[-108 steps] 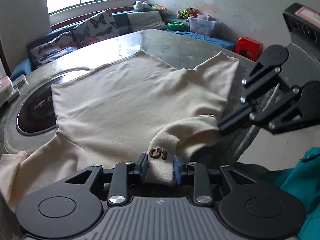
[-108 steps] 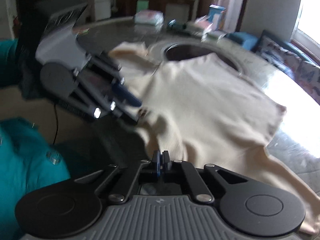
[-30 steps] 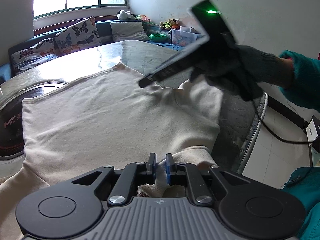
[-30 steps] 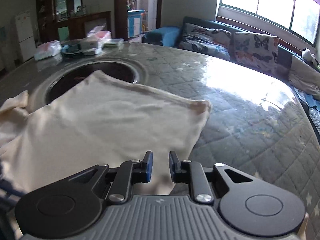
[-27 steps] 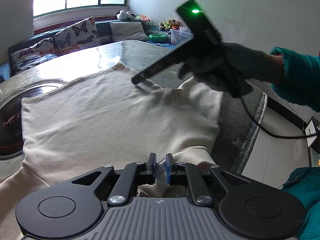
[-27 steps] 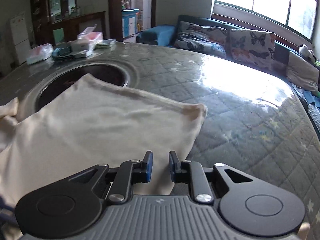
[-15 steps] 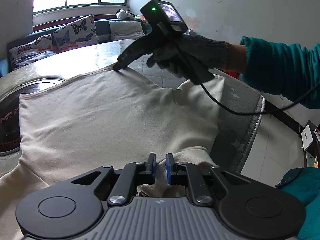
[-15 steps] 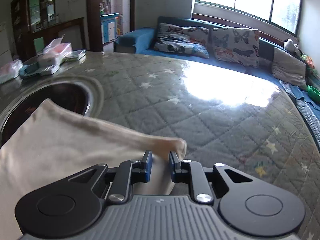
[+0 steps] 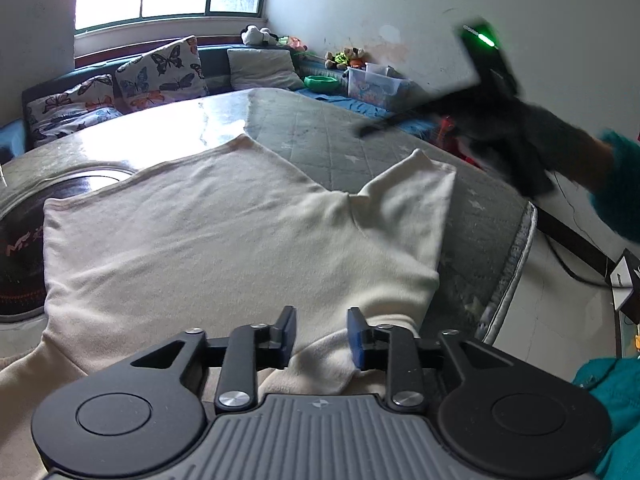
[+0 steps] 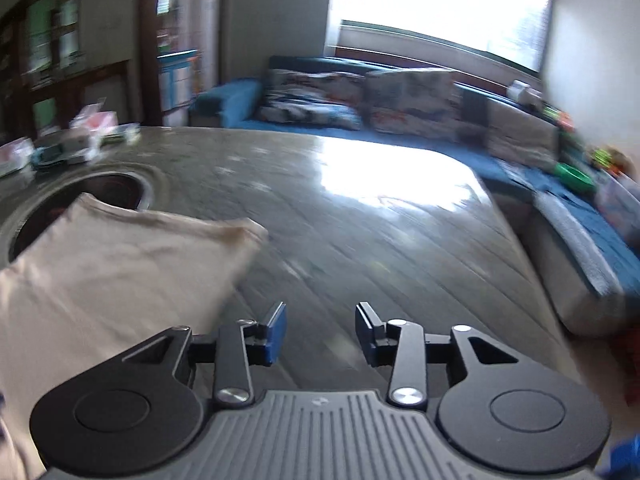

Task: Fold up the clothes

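A cream shirt (image 9: pixel 224 240) lies spread flat on the grey quilted table (image 9: pixel 320 136), one short sleeve (image 9: pixel 408 208) pointing right. My left gripper (image 9: pixel 321 336) hovers over the shirt's near edge. Its jaws are opening, and a soft fold of the cloth (image 9: pixel 320 364) lies loose between and below the pads, not pinched. In the right wrist view my right gripper (image 10: pixel 321 332) is also opening, with only bare table (image 10: pixel 380 240) between its fingers. The shirt's corner (image 10: pixel 240 232) lies to its left. In the left wrist view the right gripper (image 9: pixel 366 131) is blurred, held by a gloved hand (image 9: pixel 532 148).
A round dark inset (image 10: pixel 116 190) sits in the table, partly under the shirt. Small boxes (image 10: pixel 80 140) stand at the table's far left. The table's edge (image 9: pixel 516 264) drops to the floor on the right. A blue sofa with butterfly cushions (image 9: pixel 160 72) runs behind.
The right gripper let go of the shirt's far corner and swung back to the right, jaws now apart. The left gripper's jaws spread off the fold they pinched; that hand stayed put.
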Tool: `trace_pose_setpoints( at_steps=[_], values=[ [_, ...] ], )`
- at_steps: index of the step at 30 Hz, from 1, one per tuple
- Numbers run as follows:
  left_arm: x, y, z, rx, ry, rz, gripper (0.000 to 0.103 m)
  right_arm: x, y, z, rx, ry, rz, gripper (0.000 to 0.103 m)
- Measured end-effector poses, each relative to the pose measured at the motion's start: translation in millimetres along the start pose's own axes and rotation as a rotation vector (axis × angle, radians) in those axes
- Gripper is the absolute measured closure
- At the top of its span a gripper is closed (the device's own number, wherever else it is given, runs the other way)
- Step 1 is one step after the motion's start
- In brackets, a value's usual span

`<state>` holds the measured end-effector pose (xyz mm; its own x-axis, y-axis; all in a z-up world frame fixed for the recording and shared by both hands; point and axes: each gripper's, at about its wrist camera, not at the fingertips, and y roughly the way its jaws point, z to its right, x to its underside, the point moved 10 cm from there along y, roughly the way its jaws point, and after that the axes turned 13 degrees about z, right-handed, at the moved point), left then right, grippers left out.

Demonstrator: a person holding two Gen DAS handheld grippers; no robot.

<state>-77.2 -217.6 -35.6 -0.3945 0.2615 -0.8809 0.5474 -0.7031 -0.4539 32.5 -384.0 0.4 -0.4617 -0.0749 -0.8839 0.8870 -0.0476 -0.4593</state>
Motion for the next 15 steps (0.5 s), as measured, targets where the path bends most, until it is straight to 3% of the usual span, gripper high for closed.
trace_pose_setpoints(
  at_steps=[6, 15],
  values=[
    [-5, 5, 7, -0.019, -0.001, -0.004, 0.060, 56, -50, 68, 0.212, 0.097, -0.023, 0.062],
    [-9, 9, 11, -0.062, -0.001, -0.007, 0.053, 90, -69, 101, 0.280, 0.260, -0.014, 0.062]
  ],
)
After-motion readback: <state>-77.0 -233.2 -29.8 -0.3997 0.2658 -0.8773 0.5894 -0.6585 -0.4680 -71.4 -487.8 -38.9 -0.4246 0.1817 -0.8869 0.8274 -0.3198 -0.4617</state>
